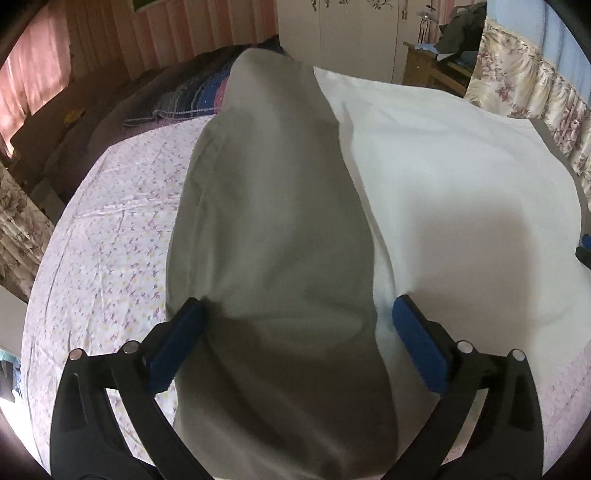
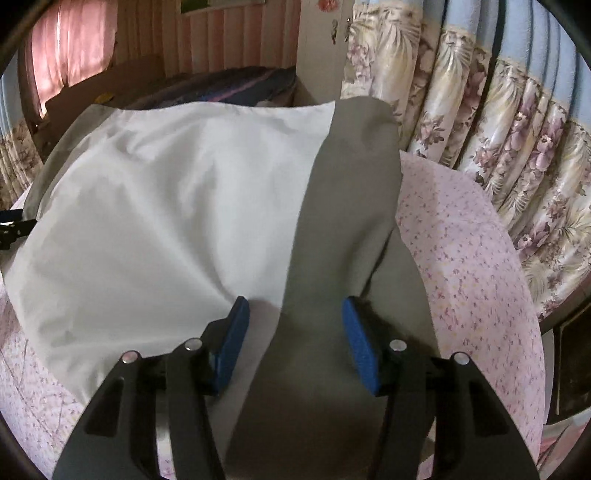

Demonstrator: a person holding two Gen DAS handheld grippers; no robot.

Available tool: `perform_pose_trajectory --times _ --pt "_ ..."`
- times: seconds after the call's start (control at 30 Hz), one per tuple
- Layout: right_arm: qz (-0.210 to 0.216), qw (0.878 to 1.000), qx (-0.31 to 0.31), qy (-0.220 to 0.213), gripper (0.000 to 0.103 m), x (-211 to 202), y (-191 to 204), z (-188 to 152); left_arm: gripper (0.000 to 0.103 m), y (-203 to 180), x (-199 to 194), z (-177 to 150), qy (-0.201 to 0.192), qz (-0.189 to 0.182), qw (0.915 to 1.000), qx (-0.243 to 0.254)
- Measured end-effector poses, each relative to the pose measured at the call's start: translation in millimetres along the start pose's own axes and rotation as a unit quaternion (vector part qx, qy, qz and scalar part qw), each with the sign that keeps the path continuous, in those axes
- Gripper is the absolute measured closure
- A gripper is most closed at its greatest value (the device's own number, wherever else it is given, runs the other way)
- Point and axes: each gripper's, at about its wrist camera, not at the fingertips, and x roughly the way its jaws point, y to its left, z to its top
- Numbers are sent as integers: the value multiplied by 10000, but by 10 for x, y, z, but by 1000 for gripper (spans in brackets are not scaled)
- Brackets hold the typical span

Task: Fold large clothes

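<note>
A large garment lies spread on the bed, with a white body (image 1: 443,184) and a grey-olive sleeve or side panel (image 1: 269,203). My left gripper (image 1: 297,306) stands wide open low over this grey part, which lies between its blue pads (image 1: 177,347) without being pinched. In the right wrist view the white body (image 2: 166,203) fills the left and a grey strip (image 2: 343,206) runs down the middle. My right gripper (image 2: 295,303) is open about halfway, its pads astride the strip's near end and the white edge, not pressing on either.
The bed's pink floral sheet (image 1: 110,240) shows on both sides of the garment (image 2: 472,258). A folded dark blanket (image 1: 184,99) lies at the bed's far end. Flowered curtains (image 2: 498,129) hang close on the right, and a white wardrobe (image 1: 351,33) stands behind.
</note>
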Motion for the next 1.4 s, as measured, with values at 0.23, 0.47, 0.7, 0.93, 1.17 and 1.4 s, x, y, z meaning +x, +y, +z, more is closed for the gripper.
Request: perform_pose_trajectory --times 0.23,0.47,0.7,0.93,1.17,1.4 --pt "130 9998 14 172 50 115 -66 48 3 43 101 2 88 -25 9999 82" --pt "-47 9995 146 261 49 24 -31 91 3 55 35 78 208 10 9998 -54" --pt "252 9979 -7 -599 47 -587 351 282 3 -242 -554 278 -274 -255 9993 40" --pt "190 9977 -621 -168 47 -88 885 398 3 -954 -102 472 281 -371 9972 589" --pt "183 9980 -532 301 47 226 778 351 3 -932 372 443 679 -339 9951 632" --pt "-49 9973 -672 285 44 234 854 326 3 -1036 445 459 764 -169 9948 657"
